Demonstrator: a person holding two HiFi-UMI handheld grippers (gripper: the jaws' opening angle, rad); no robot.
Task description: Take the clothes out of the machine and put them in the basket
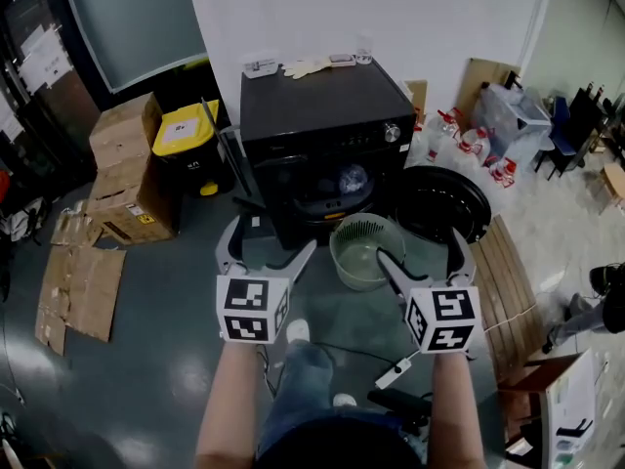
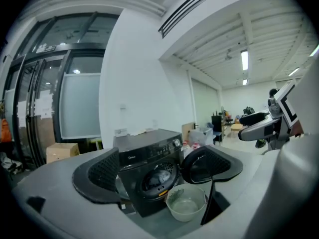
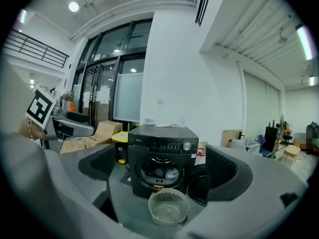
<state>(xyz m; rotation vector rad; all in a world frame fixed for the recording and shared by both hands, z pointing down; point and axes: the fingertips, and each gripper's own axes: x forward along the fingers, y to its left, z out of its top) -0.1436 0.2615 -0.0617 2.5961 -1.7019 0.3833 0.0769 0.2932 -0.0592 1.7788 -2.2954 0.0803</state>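
Facing the black washing machine (image 1: 322,135), the left gripper (image 1: 271,240) at the basket's (image 1: 344,262) 9 o'clock and the right gripper (image 1: 420,247) at its 3 o'clock both hang empty, jaws spread. At the basket's 12 o'clock, clothes (image 1: 352,178), apparently pale, lie in the drum; the door (image 1: 444,203) stands open at 2 o'clock.

machine (image 1: 327,135) black | clothes (image 1: 352,177) in drum pale blue-white | basket (image 1: 366,252) pale green, slotted rim | left gripper (image 1: 271,234), right gripper (image 1: 420,244): black-and-white square markers, jaws grey, black textured pads | bin lid (image 1: 186,128) yellow | boxes (image 1: 122,169) brown | floor (image 1: 166,360) glossy grey
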